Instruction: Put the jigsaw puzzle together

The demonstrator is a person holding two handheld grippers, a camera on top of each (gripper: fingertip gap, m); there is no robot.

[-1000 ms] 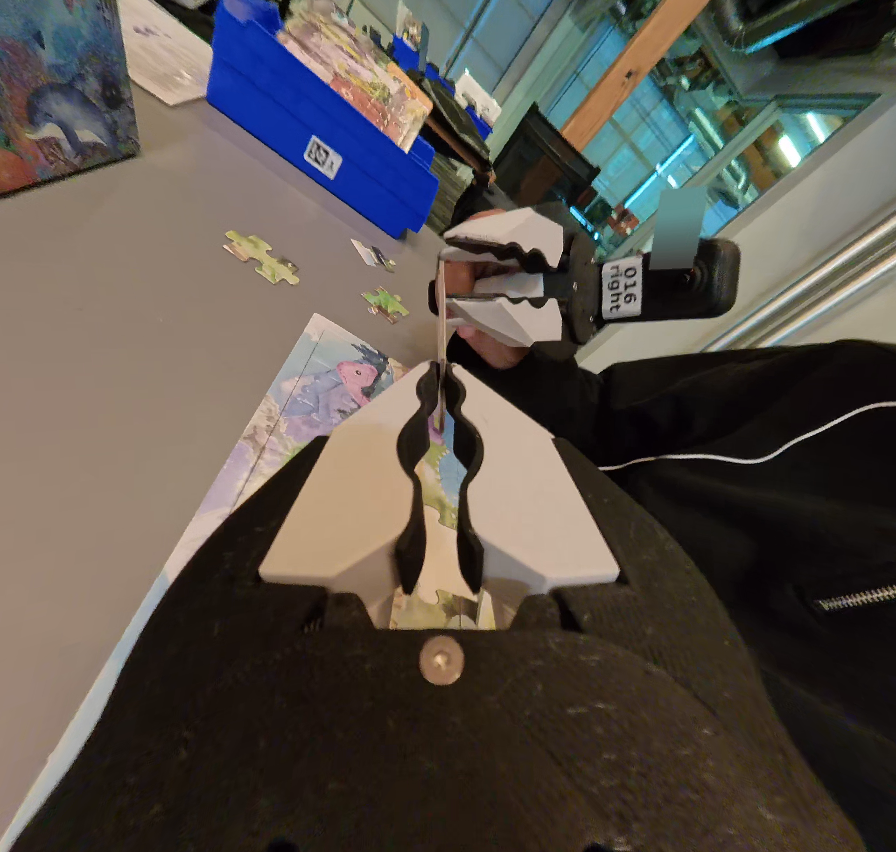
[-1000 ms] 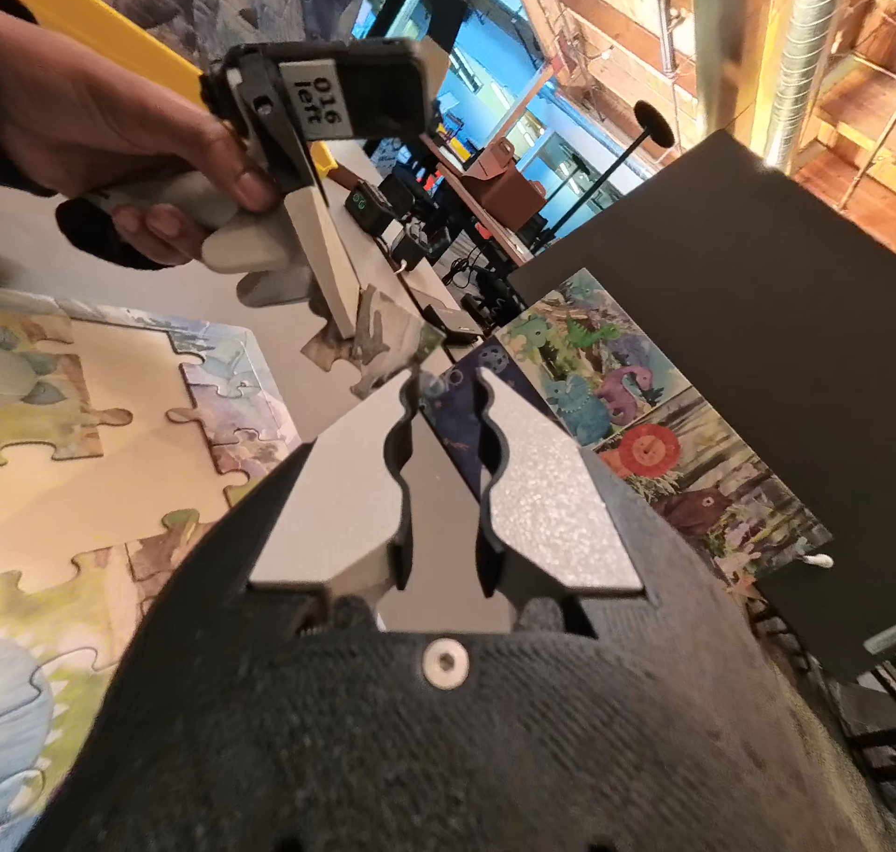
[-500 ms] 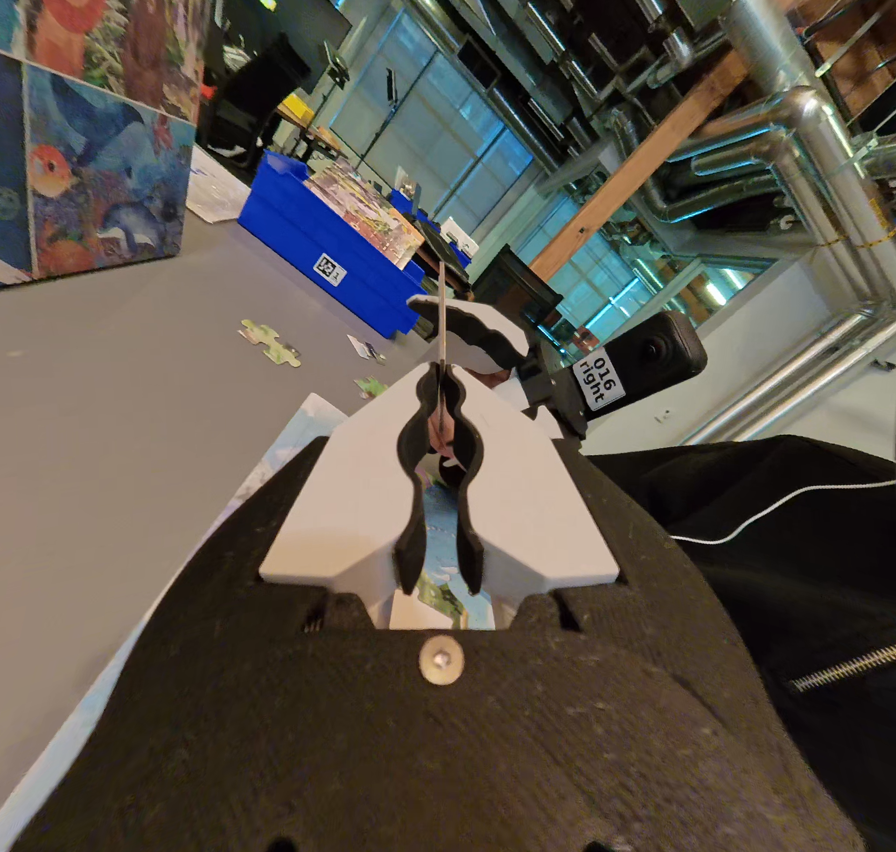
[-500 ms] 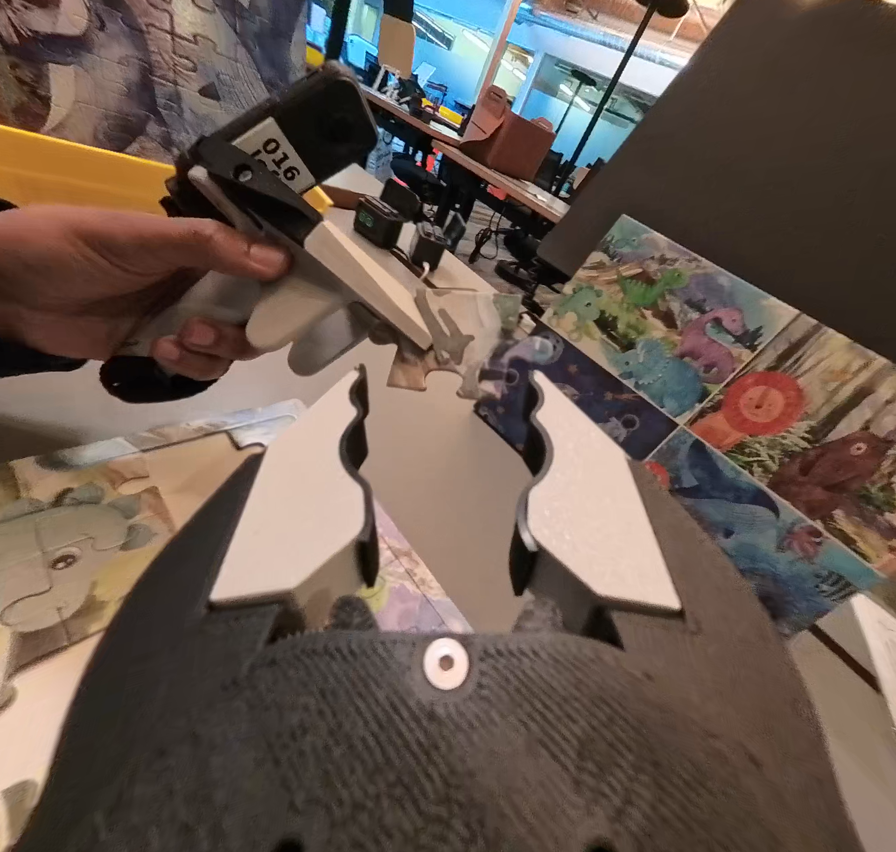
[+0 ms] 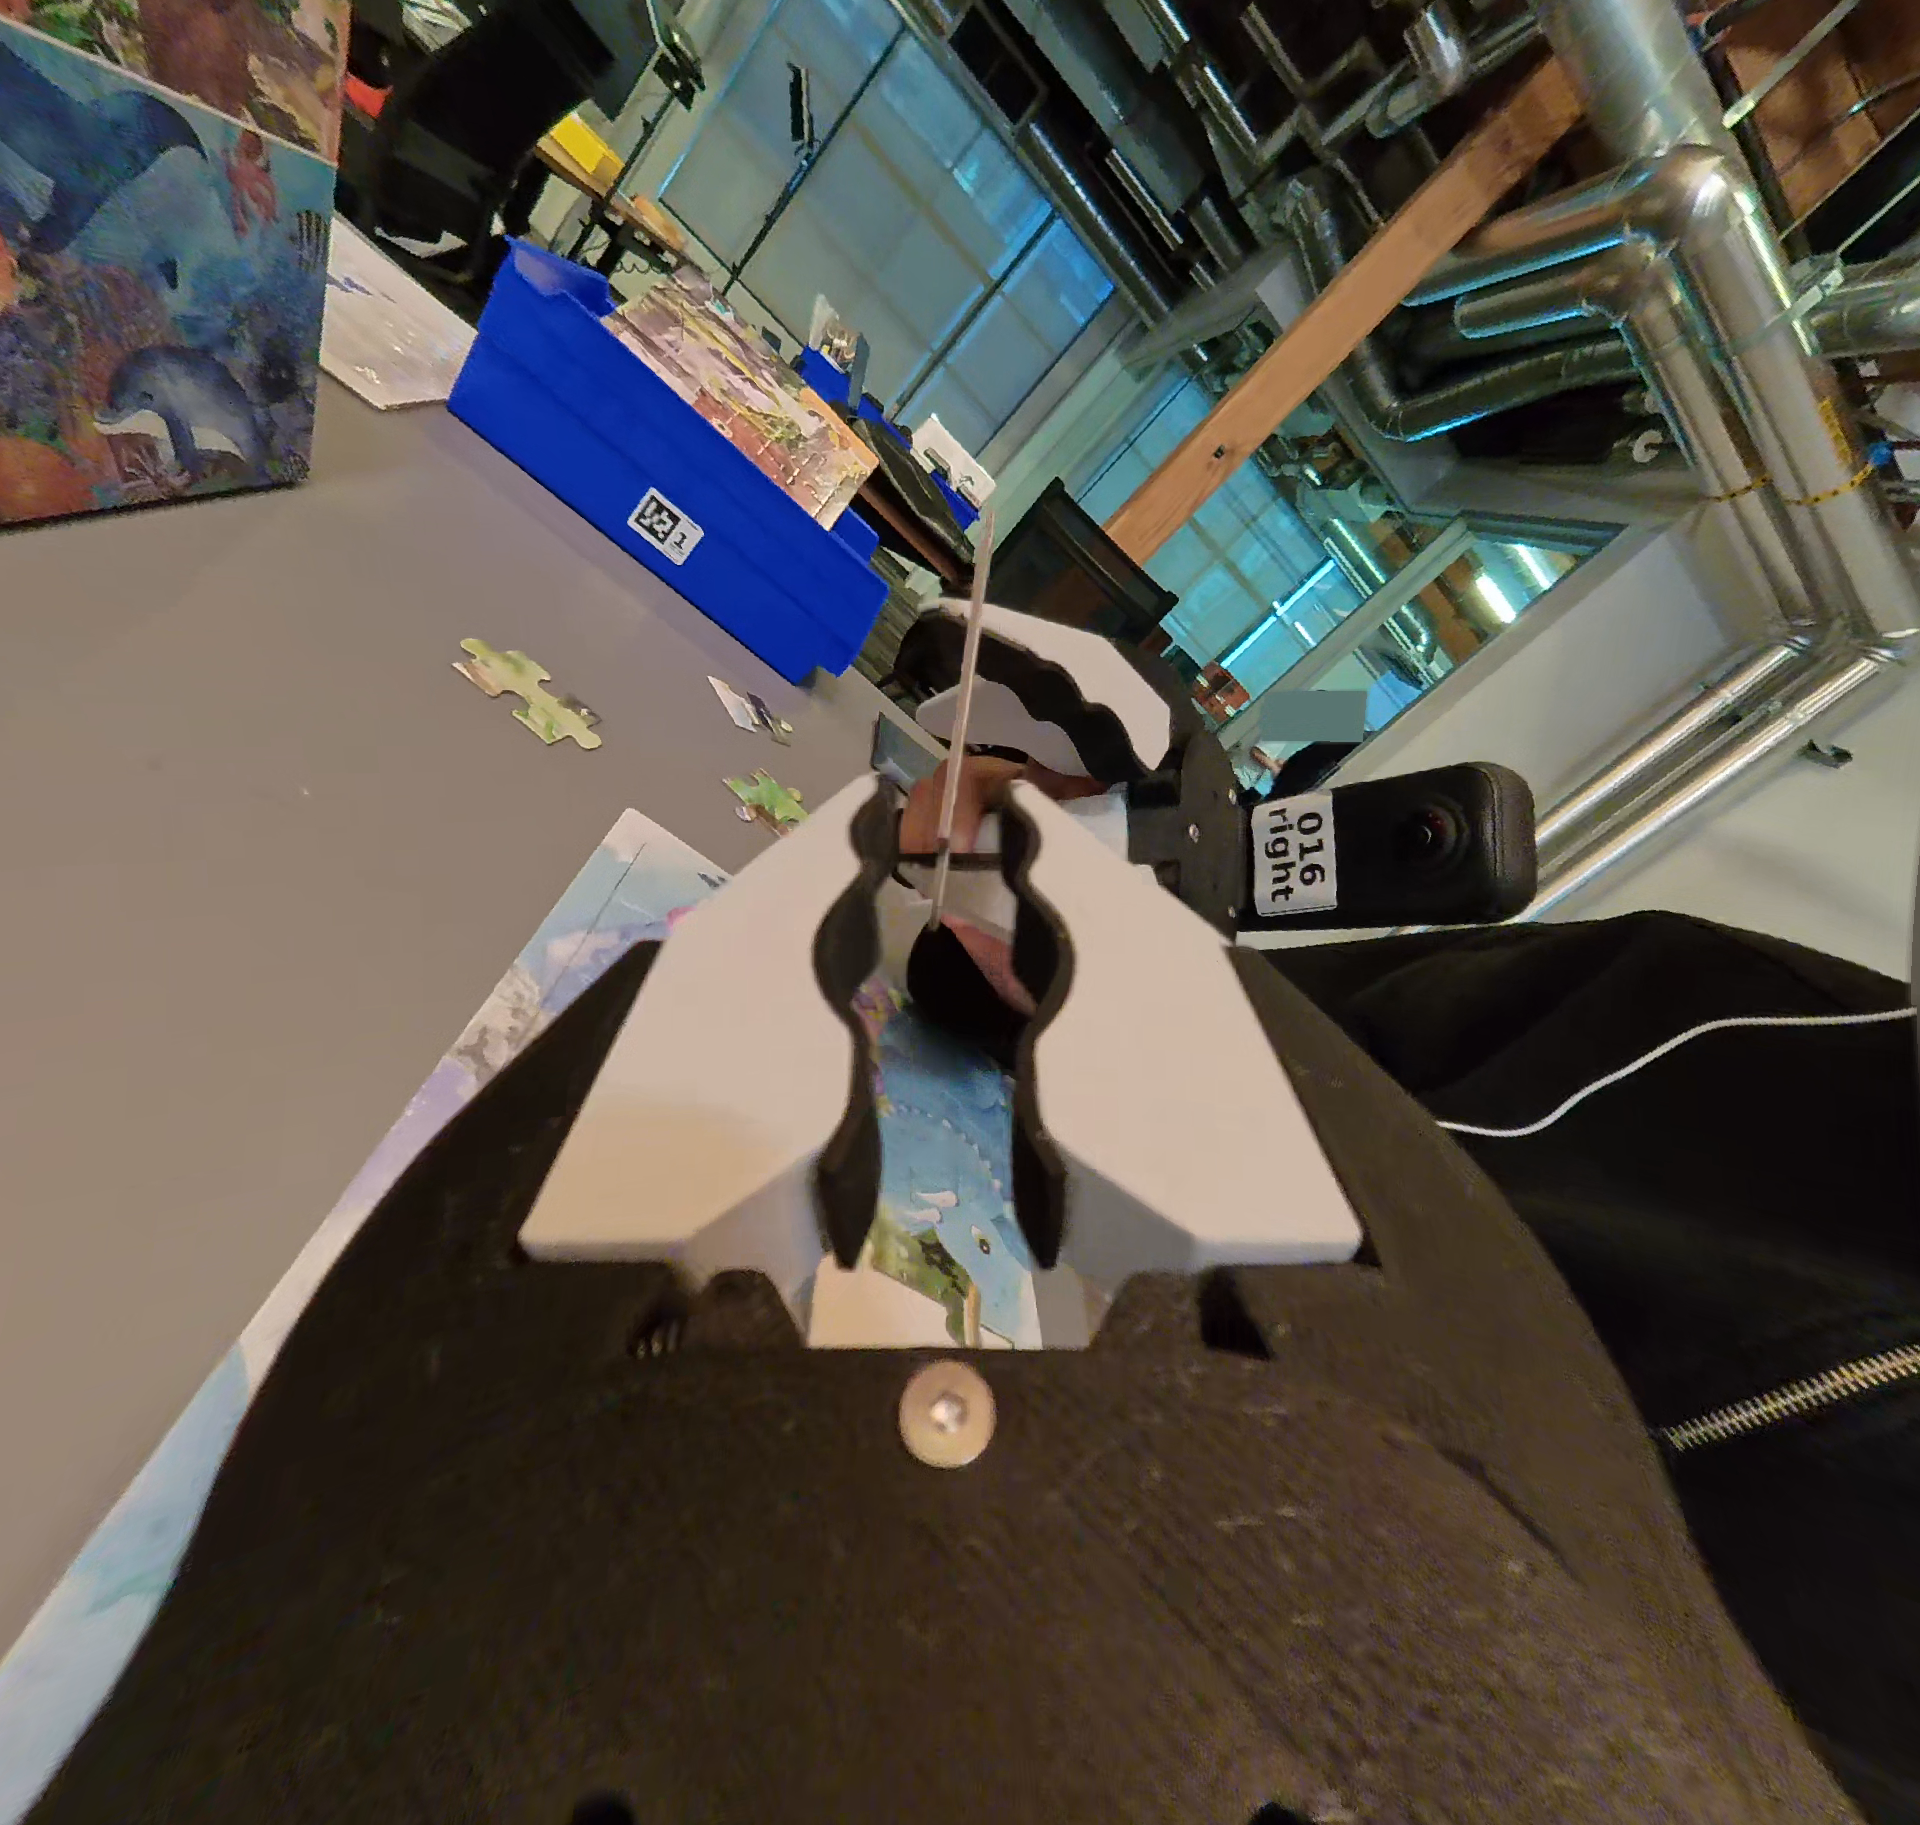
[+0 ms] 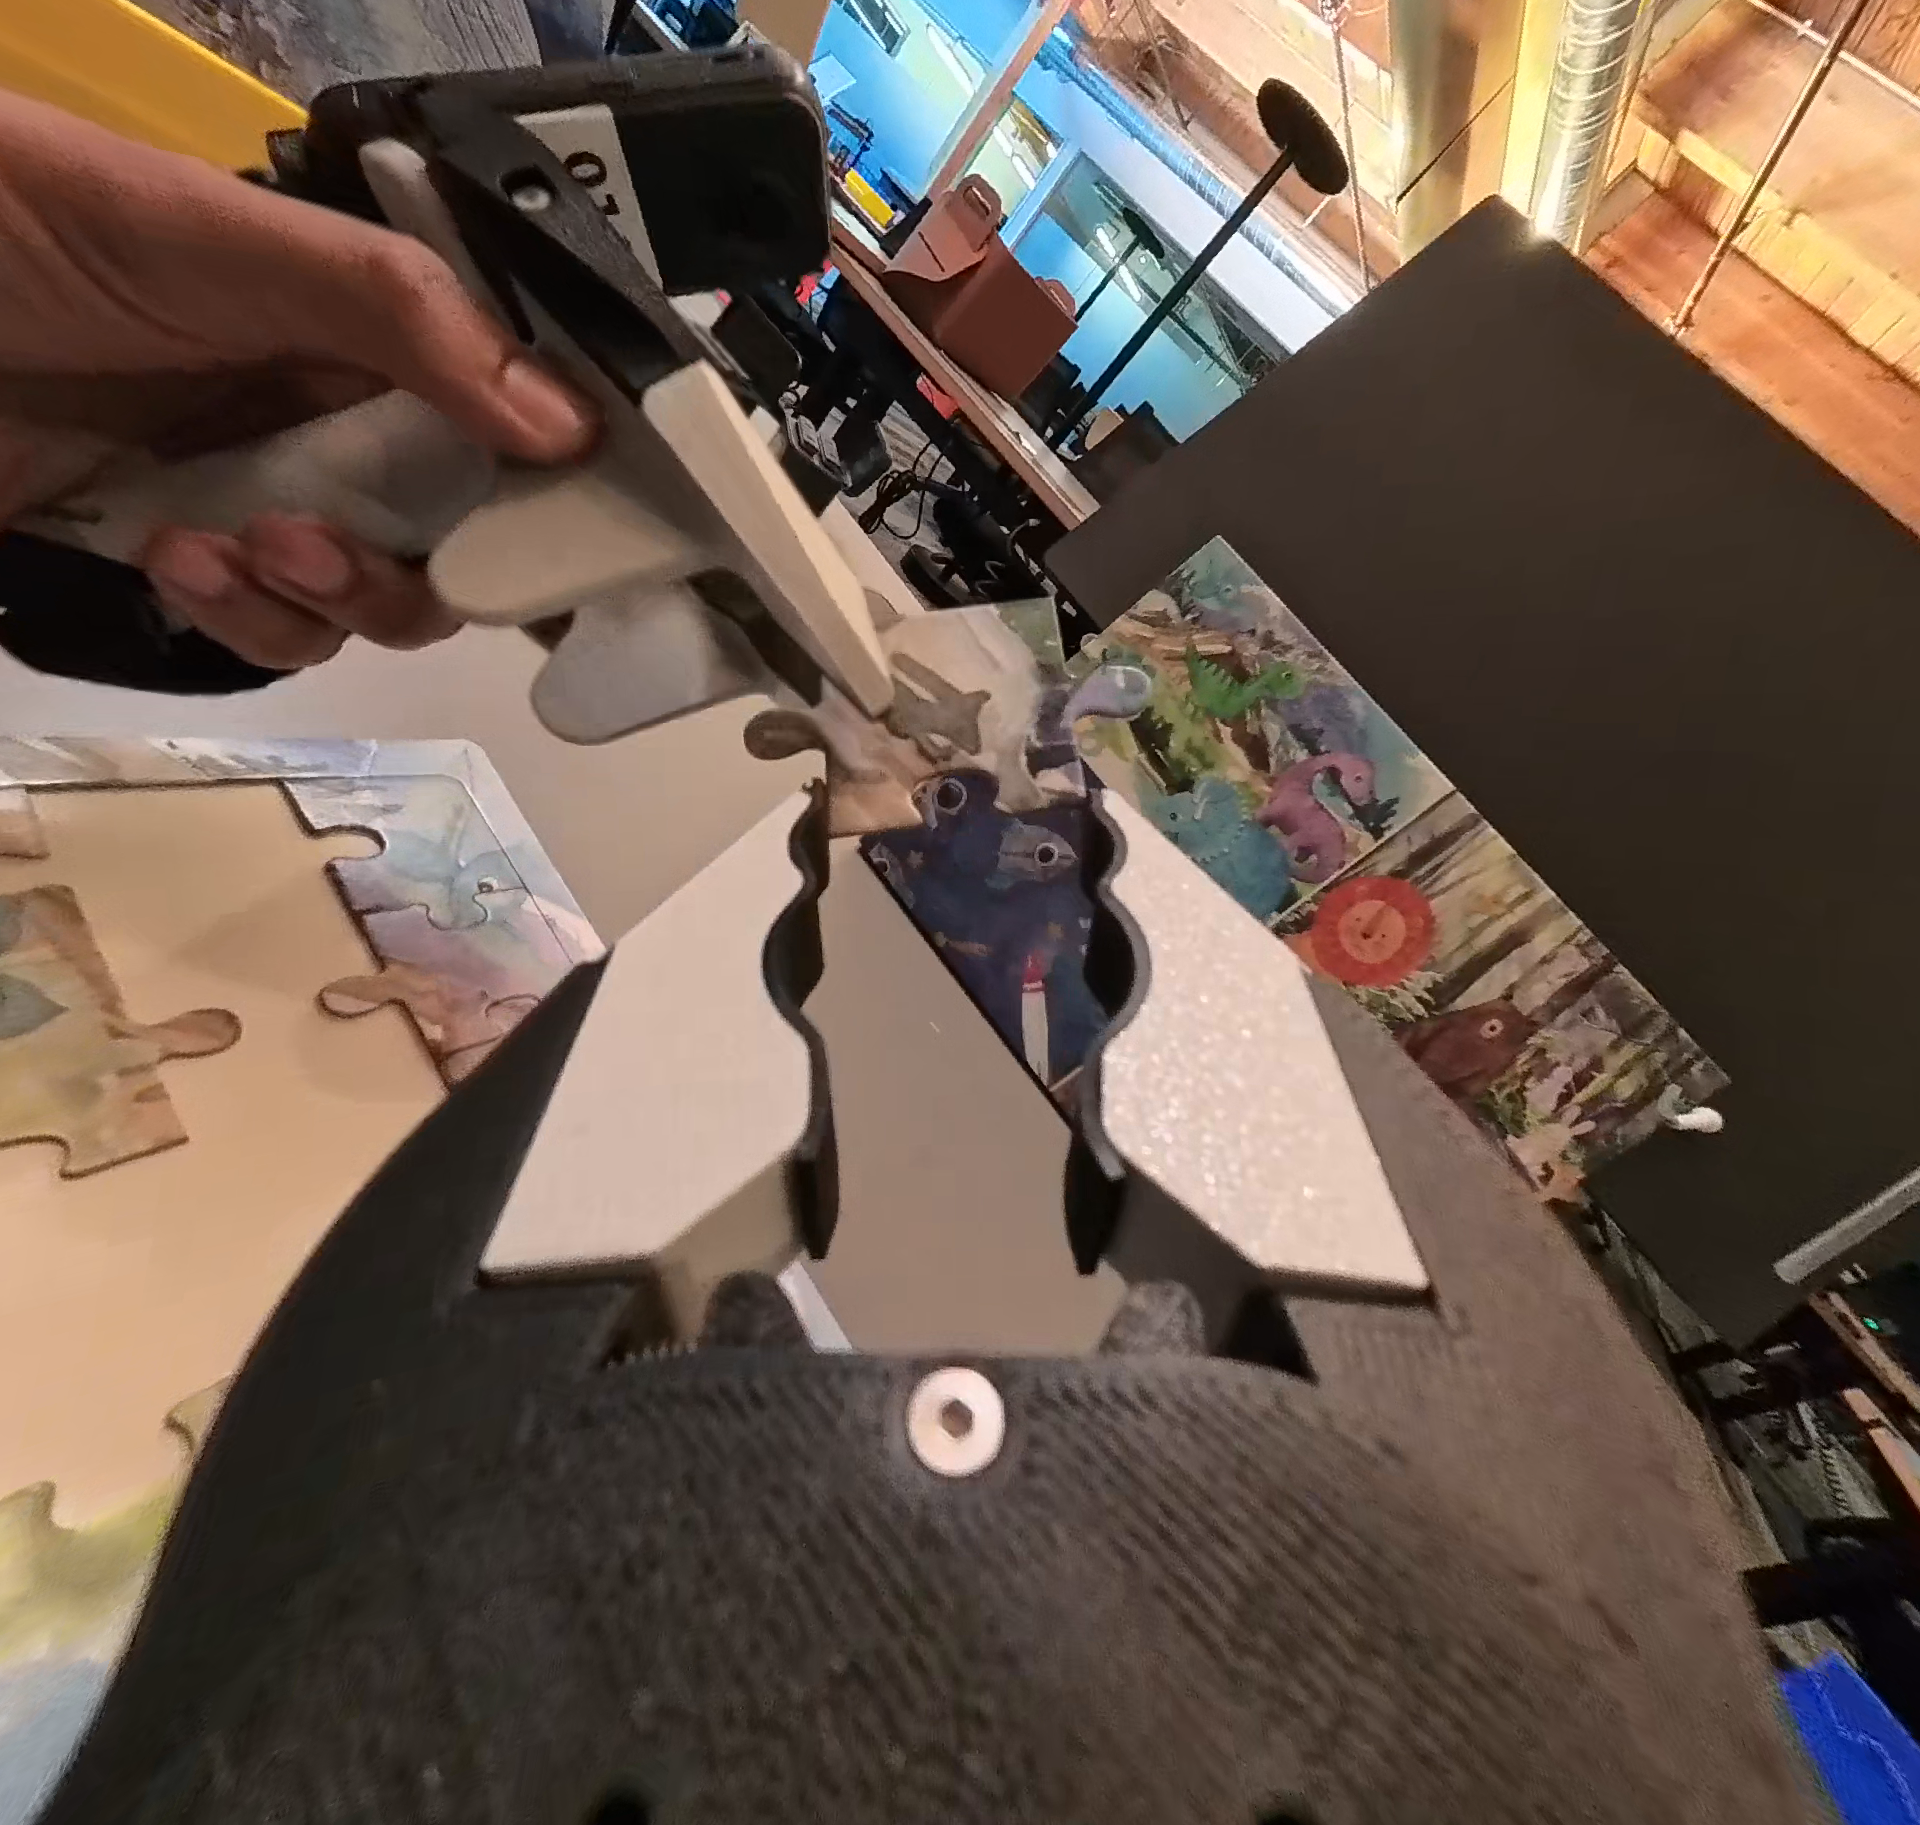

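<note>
Since half a second before, the left gripper point(image 5: 940, 876) had parted slightly around the edge-on piece point(image 5: 961, 726). Opposite, the right gripper point(image 6: 956, 845) gaped, empty, just below the piece. A good handover meant closing firmly before release, above the board point(image 6: 260, 944).

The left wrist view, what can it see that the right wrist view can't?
Only the left wrist view shows the blue bin and three loose pieces lying on the grey table. Only the right wrist view shows the bare gaps in the puzzle tray and a black board. Both show the held puzzle piece, both grippers and the picture-covered box.
</note>
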